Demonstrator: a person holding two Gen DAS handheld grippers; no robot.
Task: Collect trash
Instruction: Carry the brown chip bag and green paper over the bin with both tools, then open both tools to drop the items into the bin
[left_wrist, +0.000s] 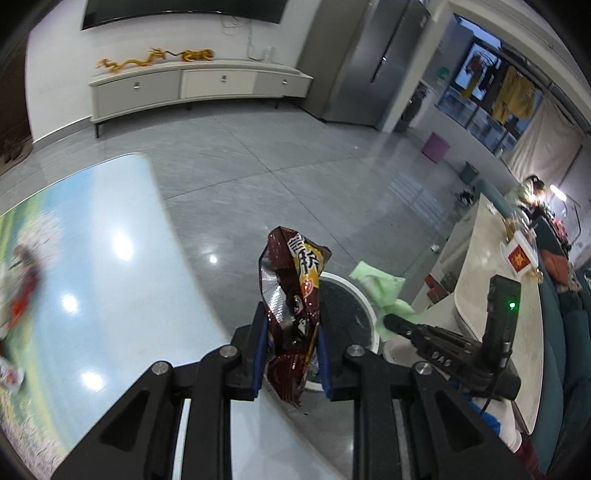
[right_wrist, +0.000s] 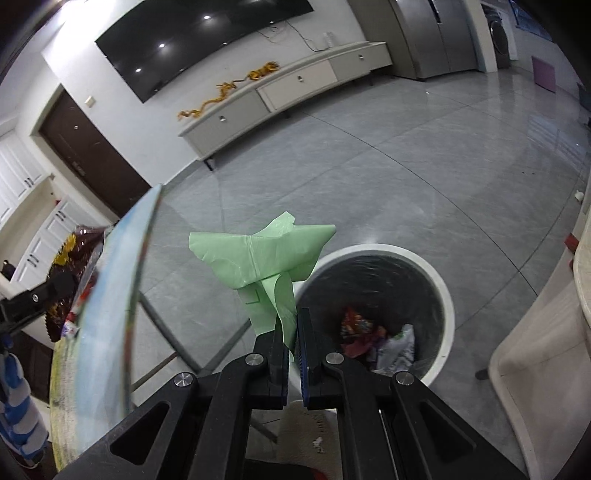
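Note:
My left gripper (left_wrist: 291, 332) is shut on a crumpled brown snack wrapper (left_wrist: 291, 291) and holds it upright just past the table edge, in front of the white round trash bin (left_wrist: 365, 295). My right gripper (right_wrist: 293, 328) is shut on a light green plastic bag (right_wrist: 266, 254), held beside the bin's left rim. The bin (right_wrist: 443, 291) has a black liner and holds several wrappers (right_wrist: 369, 332). The right gripper (left_wrist: 443, 339) with the green bag (left_wrist: 376, 284) also shows in the left wrist view. The left gripper with its brown wrapper (right_wrist: 70, 266) shows at the left of the right wrist view.
A glossy table with a printed sky picture (left_wrist: 92, 258) lies to the left, with blurred red trash (left_wrist: 22, 295) on it. A cream counter (left_wrist: 491, 266) and a cream chair (right_wrist: 535, 332) stand right of the bin. Grey tile floor (left_wrist: 295, 155) stretches to a TV cabinet (left_wrist: 192, 85).

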